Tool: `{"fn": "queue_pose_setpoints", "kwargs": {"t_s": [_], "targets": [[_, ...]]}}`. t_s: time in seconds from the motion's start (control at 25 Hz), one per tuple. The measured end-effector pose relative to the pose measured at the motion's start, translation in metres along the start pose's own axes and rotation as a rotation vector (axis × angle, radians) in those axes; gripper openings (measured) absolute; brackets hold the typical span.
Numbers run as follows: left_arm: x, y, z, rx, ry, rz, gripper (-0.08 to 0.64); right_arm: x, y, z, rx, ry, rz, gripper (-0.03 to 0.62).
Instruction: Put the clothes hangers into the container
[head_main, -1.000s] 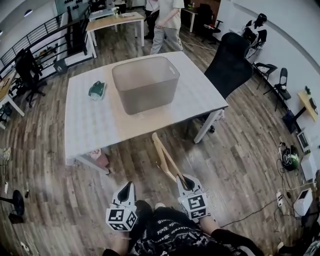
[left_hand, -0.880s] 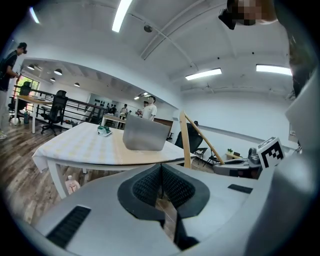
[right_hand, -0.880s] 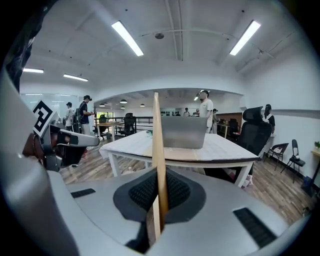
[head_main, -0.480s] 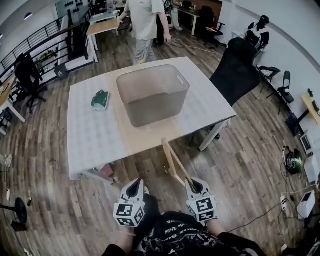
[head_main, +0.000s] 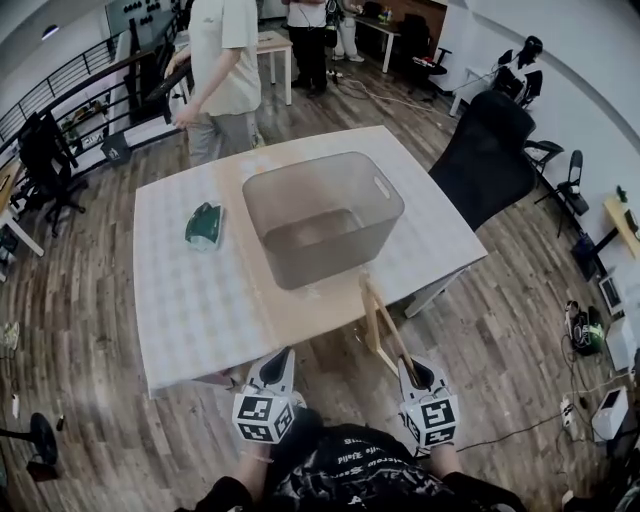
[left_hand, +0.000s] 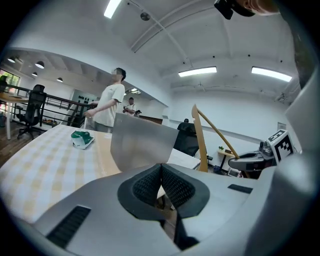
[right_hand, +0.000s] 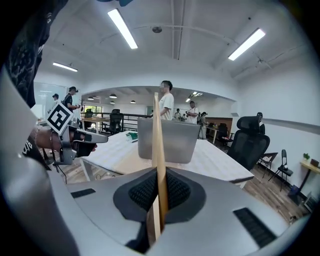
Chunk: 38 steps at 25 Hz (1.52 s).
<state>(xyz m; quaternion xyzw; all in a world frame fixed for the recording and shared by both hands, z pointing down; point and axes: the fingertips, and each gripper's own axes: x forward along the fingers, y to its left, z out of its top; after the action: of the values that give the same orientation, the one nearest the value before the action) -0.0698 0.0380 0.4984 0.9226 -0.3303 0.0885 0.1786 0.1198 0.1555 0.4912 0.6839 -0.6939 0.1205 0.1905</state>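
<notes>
A wooden clothes hanger (head_main: 381, 327) (right_hand: 158, 165) stands up from my right gripper (head_main: 420, 374), whose jaws are shut on it. The hanger's top reaches the table's near edge, just short of the translucent grey container (head_main: 322, 214) (right_hand: 167, 138) (left_hand: 142, 142) that stands on the table (head_main: 190, 290). My left gripper (head_main: 277, 370) is held low in front of the table's near edge, shut with nothing between its pads. In the left gripper view the hanger (left_hand: 202, 140) and the right gripper (left_hand: 260, 159) show to the right.
A green and white object (head_main: 204, 224) lies on the table left of the container. A person (head_main: 222, 75) stands at the table's far side. A black office chair (head_main: 488, 155) is at the right corner. Cables and boxes lie on the wood floor far right.
Both grippers and the hanger have come closer to the table and container. A person has walked up to the table's far side.
</notes>
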Motion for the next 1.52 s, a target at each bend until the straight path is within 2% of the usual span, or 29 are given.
{"fn": "queue_pose_setpoints", "kwargs": {"t_s": [0.24,0.6,0.8,1.04,1.36,1.52], "targets": [[0.029,0.037,0.022,0.024,-0.014,-0.032,0.020,0.032,0.004,0.028,-0.016,-0.018,0.035,0.014],[0.052,0.078,0.048,0.032,-0.017,-0.016,0.020,0.044,-0.006,0.087,-0.051,-0.089,0.133,0.014],[0.058,0.082,0.057,0.020,-0.028,0.006,0.020,0.047,-0.020,0.127,-0.143,-0.125,0.170,0.014],[0.073,0.079,0.071,0.000,-0.044,0.047,0.020,0.051,-0.050,0.183,-0.202,-0.230,0.229,0.014],[0.093,0.093,0.080,-0.015,-0.047,0.090,0.020,0.089,-0.090,0.256,-0.339,-0.323,0.226,0.012],[0.095,0.093,0.086,-0.009,-0.050,0.087,0.020,0.105,-0.097,0.287,-0.399,-0.351,0.241,0.012]]}}
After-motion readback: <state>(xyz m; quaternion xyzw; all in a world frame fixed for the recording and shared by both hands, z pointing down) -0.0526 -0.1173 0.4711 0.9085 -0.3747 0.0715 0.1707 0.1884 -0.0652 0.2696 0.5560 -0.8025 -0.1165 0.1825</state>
